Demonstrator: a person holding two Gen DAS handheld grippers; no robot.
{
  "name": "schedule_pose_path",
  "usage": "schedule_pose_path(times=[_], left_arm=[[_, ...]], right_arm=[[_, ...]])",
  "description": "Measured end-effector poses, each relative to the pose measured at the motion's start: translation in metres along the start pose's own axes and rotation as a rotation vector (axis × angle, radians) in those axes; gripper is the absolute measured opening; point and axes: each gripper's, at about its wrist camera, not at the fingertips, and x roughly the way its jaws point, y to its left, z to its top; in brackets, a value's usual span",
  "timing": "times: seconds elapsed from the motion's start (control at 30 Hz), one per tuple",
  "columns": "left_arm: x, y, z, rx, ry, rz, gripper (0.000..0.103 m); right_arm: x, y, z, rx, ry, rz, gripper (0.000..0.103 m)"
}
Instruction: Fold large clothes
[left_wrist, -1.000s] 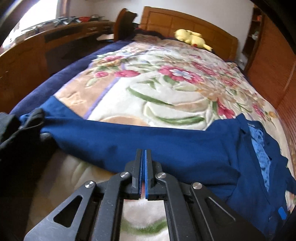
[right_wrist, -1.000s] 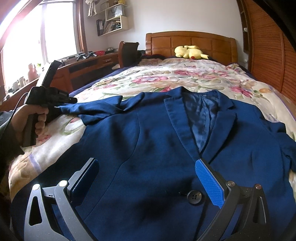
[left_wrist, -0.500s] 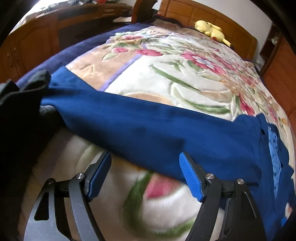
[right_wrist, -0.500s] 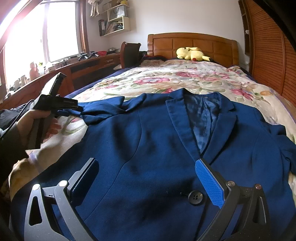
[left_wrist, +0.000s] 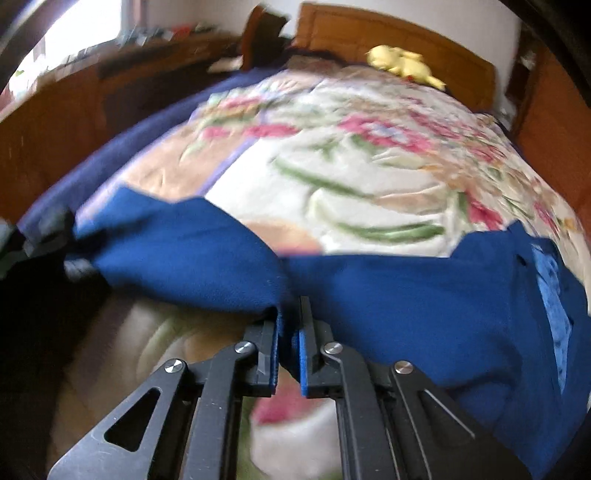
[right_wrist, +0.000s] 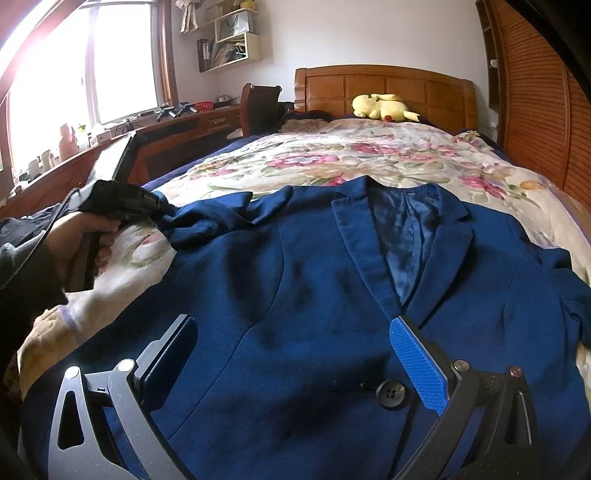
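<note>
Left wrist view: left tool (left_wrist: 288, 345) is pinching the sleeve (left_wrist: 192, 258) of the blue blazer (left_wrist: 424, 306), its jaws drawn narrow on a tuck of cloth at the near edge; half a second ago they were standing wide over the sleeve, so the grab is just being made.
Sleeve: bunching up at the pinch, running left toward the bed edge; picture is blurring, so the tool is likely moving.
Right wrist view: right tool (right_wrist: 291, 365) is hovering wide apart over the lower front of the blazer (right_wrist: 314, 295), holding nothing, as in both earlier pictures.
Blazer position: lying face up, spread across the near part of the floral blanket (right_wrist: 369, 155), button (right_wrist: 389, 393) close to the right pad.
Left tool from this side: left tool (right_wrist: 155, 206) is gripping the sleeve tip off to the left.
Far end: yellow plush toy (right_wrist: 382, 107) is resting by the headboard (right_wrist: 388, 85).
Meaning: sleeve fold seems to be beginning; carrying it inward over the chest looks next.
</note>
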Motion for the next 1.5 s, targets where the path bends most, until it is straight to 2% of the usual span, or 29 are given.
schedule_pose_path(times=[0.17,0.37,0.5,0.7,0.83,0.87,0.93,0.97,1.07,1.1,1.13,1.23,1.5], left_arm=[[-0.066,-0.054,0.004,0.119,-0.088,-0.063,0.008],[-0.137,-0.113,0.002,0.249,-0.168,-0.143,0.008],[-0.157,-0.15,-0.008,0.341,-0.181,-0.167,0.008],[-0.166,-0.186,-0.043,0.422,-0.129,-0.211,0.01],[-0.169,-0.184,-0.064,0.417,-0.078,-0.249,0.025],[-0.172,-0.18,-0.07,0.416,-0.074,-0.263,0.027],[-0.18,-0.175,-0.08,0.423,-0.077,-0.279,0.038],[-0.186,-0.17,-0.087,0.435,-0.09,-0.27,0.04],[-0.199,-0.159,-0.1,0.449,-0.109,-0.271,0.06],[-0.203,-0.155,-0.103,0.447,-0.111,-0.277,0.07],[-0.209,-0.147,-0.108,0.44,-0.116,-0.281,0.074],[-0.217,-0.129,-0.114,0.424,-0.13,-0.276,0.075],[-0.231,-0.075,-0.126,0.303,-0.186,-0.256,0.075]], right_arm=[[-0.015,-0.004,0.003,0.004,-0.027,0.008,0.103],[-0.052,-0.02,-0.006,0.003,-0.057,-0.052,0.103],[-0.076,-0.035,-0.017,0.013,-0.064,-0.094,0.103],[-0.093,-0.043,-0.03,0.021,-0.068,-0.132,0.103],[-0.09,-0.041,-0.031,0.013,-0.046,-0.113,0.103],[-0.09,-0.04,-0.03,0.012,-0.039,-0.105,0.103],[-0.09,-0.039,-0.03,0.011,-0.03,-0.087,0.103],[-0.089,-0.039,-0.027,0.013,-0.033,-0.079,0.103],[-0.089,-0.042,-0.024,0.015,-0.036,-0.062,0.103],[-0.09,-0.043,-0.024,0.014,-0.038,-0.062,0.103],[-0.091,-0.044,-0.024,0.015,-0.037,-0.062,0.103],[-0.09,-0.044,-0.024,0.022,-0.041,-0.049,0.103],[-0.079,-0.029,-0.014,-0.006,-0.05,-0.01,0.103]])
